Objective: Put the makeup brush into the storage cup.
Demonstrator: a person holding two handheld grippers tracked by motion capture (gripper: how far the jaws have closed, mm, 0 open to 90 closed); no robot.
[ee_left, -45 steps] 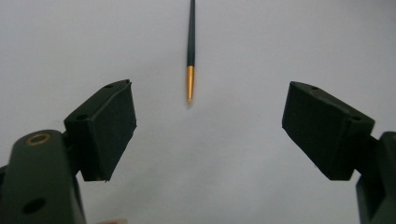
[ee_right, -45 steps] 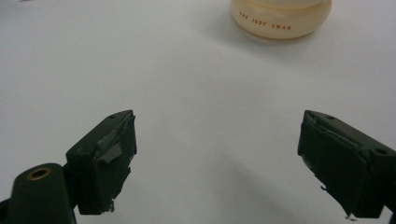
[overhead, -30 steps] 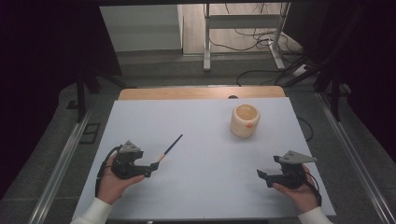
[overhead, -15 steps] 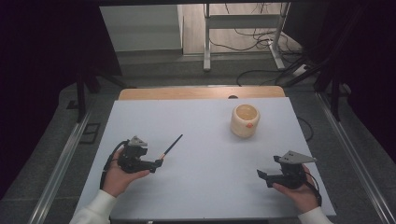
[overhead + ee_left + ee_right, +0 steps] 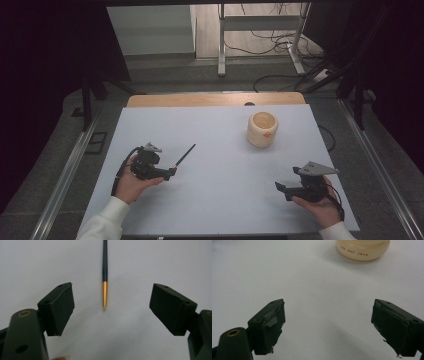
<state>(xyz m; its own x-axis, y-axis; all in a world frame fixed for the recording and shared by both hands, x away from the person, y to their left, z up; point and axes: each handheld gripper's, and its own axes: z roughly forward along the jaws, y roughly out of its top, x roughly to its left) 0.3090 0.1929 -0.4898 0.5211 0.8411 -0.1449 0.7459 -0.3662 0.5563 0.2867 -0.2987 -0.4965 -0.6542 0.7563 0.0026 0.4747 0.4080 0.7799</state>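
pencil [image 5: 105, 267] lies flat on the white table [image 5: 220, 210], its gold tip just ahead of the left gripper [image 5: 111, 307], whose jaws gape wide. right gripper [image 5: 328, 325] spreads wide too, facing a cream cup [image 5: 362, 249].

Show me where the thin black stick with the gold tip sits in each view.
High view: the stick lies left of centre, just beyond the left gripper.
Left gripper view: top centre, gold tip toward the open jaws.
Right gripper view: not in it.
Shared landmark: the white tabletop; the cream cup links high and right gripper views.
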